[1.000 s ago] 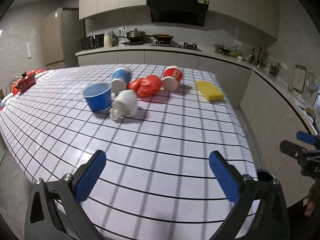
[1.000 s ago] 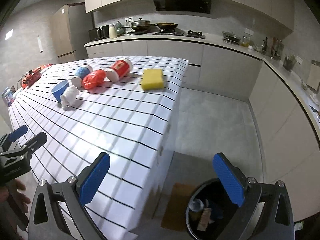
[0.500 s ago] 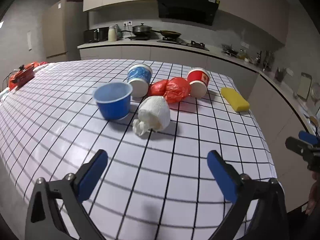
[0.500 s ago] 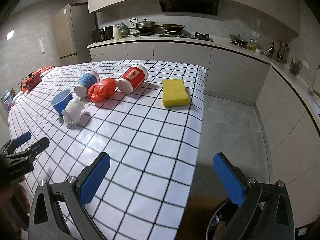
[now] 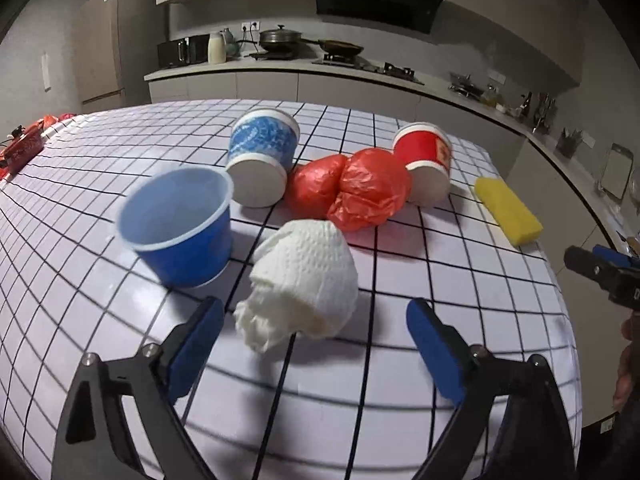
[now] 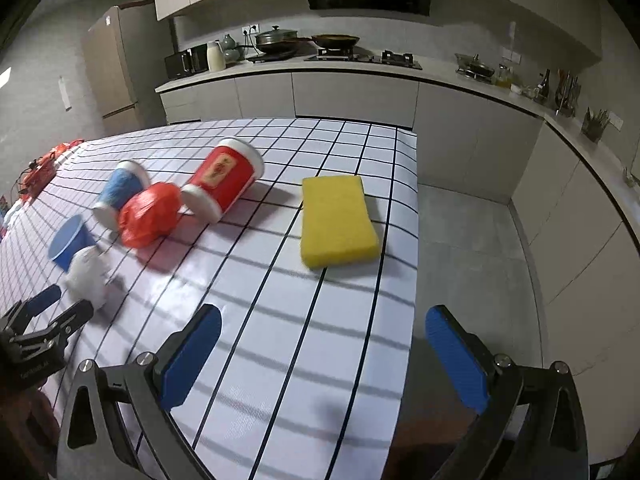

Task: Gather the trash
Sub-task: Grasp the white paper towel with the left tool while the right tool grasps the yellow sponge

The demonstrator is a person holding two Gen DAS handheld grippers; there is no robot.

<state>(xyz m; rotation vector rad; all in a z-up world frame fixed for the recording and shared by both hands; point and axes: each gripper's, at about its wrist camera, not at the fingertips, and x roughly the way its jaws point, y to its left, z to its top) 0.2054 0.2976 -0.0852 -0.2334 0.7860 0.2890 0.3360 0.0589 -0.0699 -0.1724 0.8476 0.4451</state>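
Left gripper (image 5: 314, 344) low over the white grid-patterned table (image 5: 460, 280), jaws spread wide, nothing held. Crumpled white paper towel (image 5: 304, 280) on the table just ahead of the blue pads, its near end lying between the two fingertips (image 5: 200, 328) but not visibly touched by either. Blue plastic cup (image 5: 180, 224) upright just to the left of the towel, close beside it, rim pale, interior empty as far as visible. Behind it, blue-patterned paper cup (image 5: 262, 158) on its side, white base facing the camera. Crumpled red plastic bag (image 5: 356, 192) between that cup and a red paper cup (image 5: 424, 160), also tipped over; bag touching or nearly touching both. Yellow sponge (image 5: 508, 210) flat near the right edge of the table, apart from the cluster.

Right gripper (image 6: 320, 354) above the near right corner of the table, jaws wide apart, empty. Ahead of it, yellow sponge (image 6: 338, 220) flat near the table edge; red paper cup (image 6: 224, 180) on its side to the left, then red bag (image 6: 150, 214), blue-patterned cup (image 6: 120, 188), blue plastic cup (image 6: 70, 242) and white paper towel (image 6: 90, 276), somewhat blurred. Left gripper (image 6: 58, 306) visible at the far left, right next to the towel. Kitchen counter (image 6: 360, 68) with pots and stove behind; grey floor (image 6: 472, 248) to the right of the table.
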